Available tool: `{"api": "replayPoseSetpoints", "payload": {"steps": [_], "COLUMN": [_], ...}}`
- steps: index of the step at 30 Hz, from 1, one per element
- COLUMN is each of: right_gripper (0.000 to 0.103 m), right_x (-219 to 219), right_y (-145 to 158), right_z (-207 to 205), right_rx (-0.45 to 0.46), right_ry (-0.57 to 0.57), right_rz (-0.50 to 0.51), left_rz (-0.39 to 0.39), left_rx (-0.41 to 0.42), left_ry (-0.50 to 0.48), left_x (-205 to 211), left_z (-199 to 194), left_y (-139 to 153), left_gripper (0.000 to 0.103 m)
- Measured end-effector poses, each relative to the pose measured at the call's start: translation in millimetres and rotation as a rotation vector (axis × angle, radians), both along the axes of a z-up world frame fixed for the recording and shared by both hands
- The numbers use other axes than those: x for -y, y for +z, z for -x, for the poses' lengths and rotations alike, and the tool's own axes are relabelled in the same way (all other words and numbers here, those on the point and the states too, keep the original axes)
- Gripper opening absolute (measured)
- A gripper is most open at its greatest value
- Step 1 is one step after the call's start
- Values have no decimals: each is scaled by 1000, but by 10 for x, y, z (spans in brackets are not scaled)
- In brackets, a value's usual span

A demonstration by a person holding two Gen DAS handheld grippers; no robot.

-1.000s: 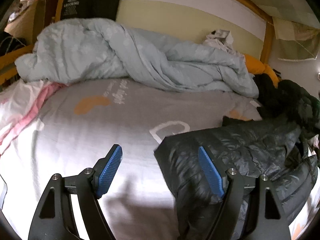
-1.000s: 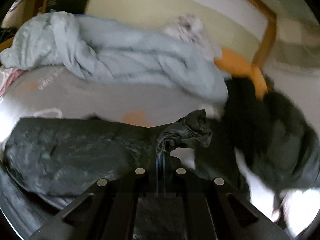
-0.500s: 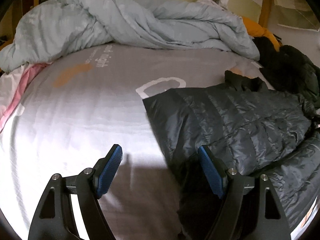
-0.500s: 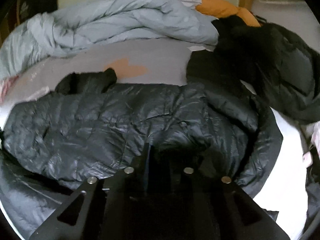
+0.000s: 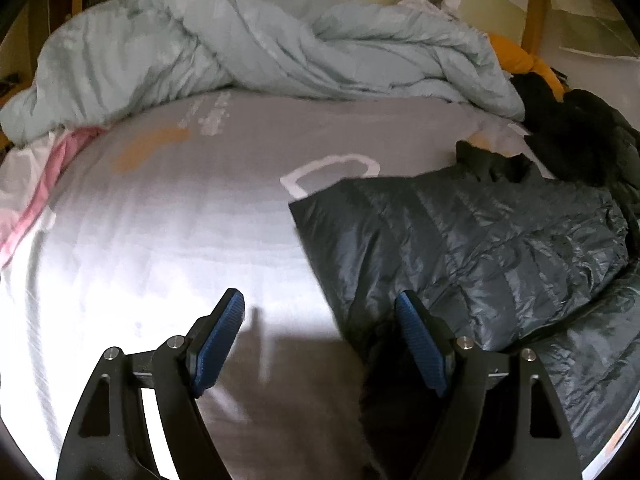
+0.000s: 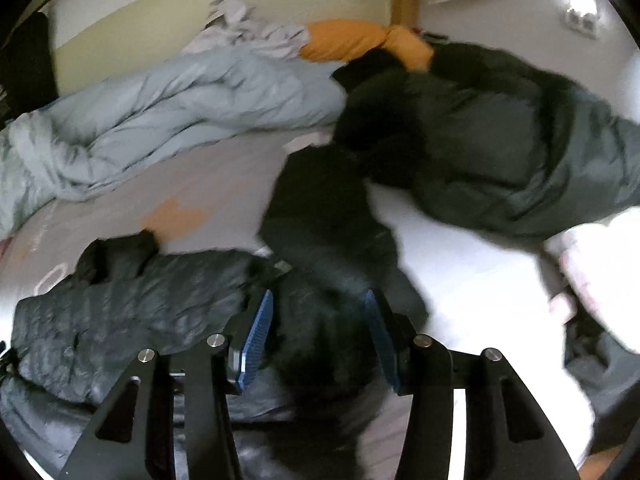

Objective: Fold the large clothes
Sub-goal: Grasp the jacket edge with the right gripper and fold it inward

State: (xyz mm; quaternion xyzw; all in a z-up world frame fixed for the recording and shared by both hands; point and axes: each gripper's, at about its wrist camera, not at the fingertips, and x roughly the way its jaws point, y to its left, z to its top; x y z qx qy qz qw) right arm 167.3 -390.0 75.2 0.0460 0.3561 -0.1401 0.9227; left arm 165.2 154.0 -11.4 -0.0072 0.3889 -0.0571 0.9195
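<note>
The right wrist view is smeared, so the dark heap [image 6: 480, 140] beyond the puffer jacket [image 5: 480, 248] stays unreadable. The left gripper [image 5: 320, 340] hovers with fingers wide apart, gripping nothing, one over the jacket's near edge; the right gripper [image 6: 316, 332] is opening over dark fabric, pads clear of it. The jacket lies flat on the bed [image 5: 180, 240], in front of the blue duvet [image 5: 260, 48], long axis crosswise.

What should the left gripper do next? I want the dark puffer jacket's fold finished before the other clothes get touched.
Probably slide the left gripper a little toward the jacket's hem edge and close on it. Its jaws stand open with that edge lying between them, ungripped, while the right gripper is opening, its pads apart over the puffer jacket.
</note>
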Motion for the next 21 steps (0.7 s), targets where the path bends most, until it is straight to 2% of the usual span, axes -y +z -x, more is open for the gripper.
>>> {"api": "replayPoseSetpoints", "payload": {"steps": [4, 10, 14, 16, 21], "right_gripper": [51, 57, 58, 58, 58], "right_x": [140, 454, 795, 926, 1067], "right_y": [47, -36, -245, -373, -486], "right_z": [-31, -40, -105, -175, -352], "right_rx": [-8, -31, -77, -103, -97], "right_ry": [-11, -69, -94, -69, -49], "right_rz": [1, -15, -115, -194, -289], "left_rz": [-19, -43, -35, 4, 28], "left_rx": [53, 158, 220, 236, 303], "left_ry": [-4, 3, 0, -16, -78], "left_x": [27, 11, 39, 98, 334], "left_z": [47, 140, 304, 424, 746], "left_y": [113, 349, 515, 580, 769], "left_gripper": [77, 77, 77, 77, 77]}}
